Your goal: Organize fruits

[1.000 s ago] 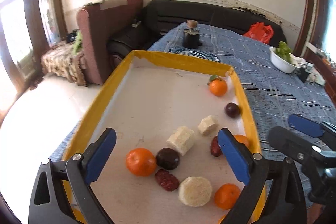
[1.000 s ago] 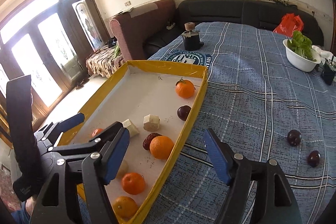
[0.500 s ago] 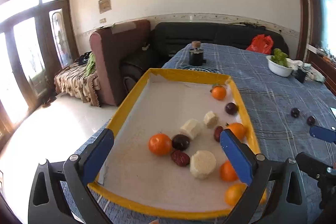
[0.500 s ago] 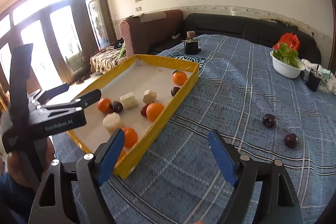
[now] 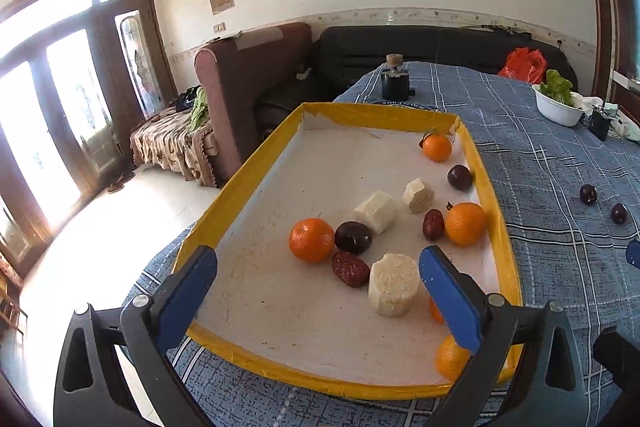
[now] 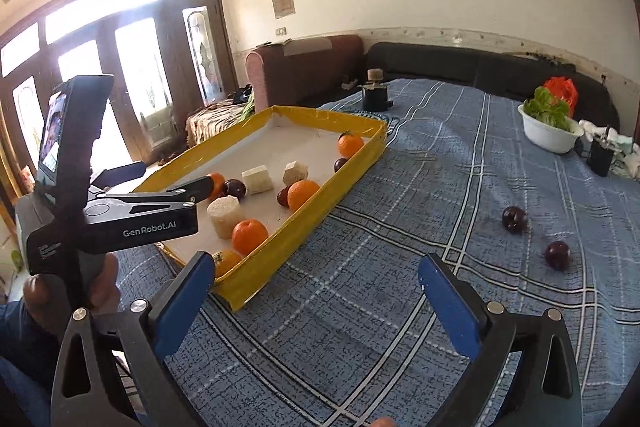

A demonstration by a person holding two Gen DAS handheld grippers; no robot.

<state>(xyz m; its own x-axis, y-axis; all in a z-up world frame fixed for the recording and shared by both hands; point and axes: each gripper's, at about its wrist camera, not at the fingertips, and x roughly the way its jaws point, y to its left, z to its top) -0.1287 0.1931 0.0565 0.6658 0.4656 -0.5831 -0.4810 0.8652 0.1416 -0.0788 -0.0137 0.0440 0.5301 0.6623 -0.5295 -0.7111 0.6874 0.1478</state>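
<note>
A yellow-rimmed white tray (image 5: 256,167) (image 6: 352,163) lies on the blue plaid tablecloth. It holds several oranges (image 5: 311,239), dark plums (image 5: 353,237), red dates (image 5: 350,269) and pale sugarcane chunks (image 5: 393,285). Two dark plums (image 6: 514,219) (image 6: 557,255) lie loose on the cloth right of the tray; they also show in the left wrist view (image 5: 588,193). My left gripper (image 5: 320,295) is open and empty above the tray's near end. My right gripper (image 6: 316,303) is open and empty over the cloth, right of the tray.
A white bowl of greens (image 6: 549,131) and a small black object (image 6: 600,157) stand at the far right. A dark jar with a cork (image 6: 374,95) stands beyond the tray. Sofas and glass doors lie behind and to the left.
Both grippers have pulled back and risen, so the whole tray and the two loose plums have come into view. Both stay open and empty. No fruit has moved.
</note>
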